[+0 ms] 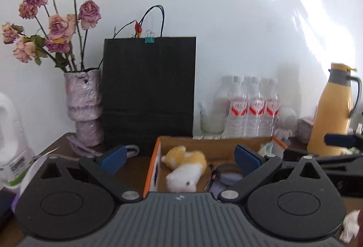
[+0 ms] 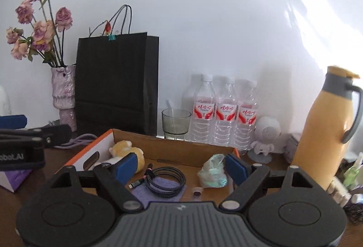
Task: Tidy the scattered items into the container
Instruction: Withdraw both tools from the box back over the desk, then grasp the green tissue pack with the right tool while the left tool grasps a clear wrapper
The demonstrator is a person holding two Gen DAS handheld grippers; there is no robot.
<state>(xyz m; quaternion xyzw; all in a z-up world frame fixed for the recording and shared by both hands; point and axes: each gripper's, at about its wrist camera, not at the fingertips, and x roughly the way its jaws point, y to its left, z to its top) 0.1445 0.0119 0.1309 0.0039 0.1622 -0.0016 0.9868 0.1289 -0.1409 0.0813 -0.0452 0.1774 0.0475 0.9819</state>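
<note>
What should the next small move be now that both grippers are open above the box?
Probably swing the left gripper left toward the purple cable lying on the table beside the vase. Both it and the right gripper are empty, and the plush toy, coiled cable and plastic bag already sit inside the cardboard box.

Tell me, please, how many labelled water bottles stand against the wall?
3, in a row between the glass and the white figurine: left bottle, middle bottle, right bottle. A paler bottle shape behind the left one may be a fourth.
</note>
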